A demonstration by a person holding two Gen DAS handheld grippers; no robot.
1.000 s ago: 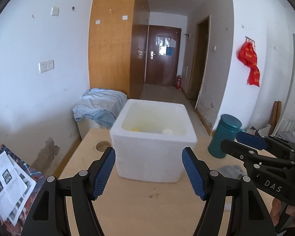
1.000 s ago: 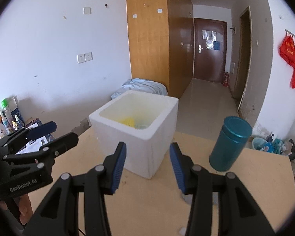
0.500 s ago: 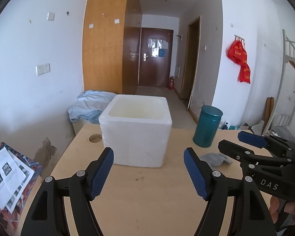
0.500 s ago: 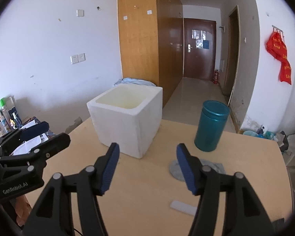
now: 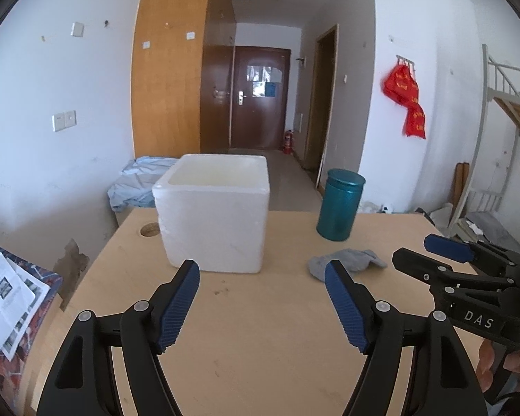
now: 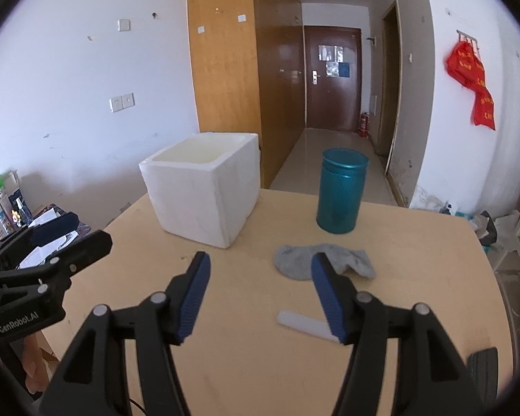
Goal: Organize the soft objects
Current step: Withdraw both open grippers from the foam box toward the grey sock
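The grey sock (image 6: 324,260) lay crumpled flat on the wooden table (image 6: 253,357), at about one o'clock from my right gripper (image 6: 260,294) and just past its right pad. I judged it light, limp and prone to slipping, so I would pinch it at the bunched fold in the middle rather than at a loose edge, which would only drag. At eleven o'clock stood the white foam box (image 6: 204,201), open-topped, well apart from the sock; the teal canister (image 6: 341,196) stood upright just behind it at twelve. A small white strip (image 6: 301,322) lay nearer me. My right gripper's jaws stood apart with nothing between them. My left gripper (image 5: 261,303), seen from its own camera, was likewise spread and empty, the box ahead of it and the sock at one o'clock.
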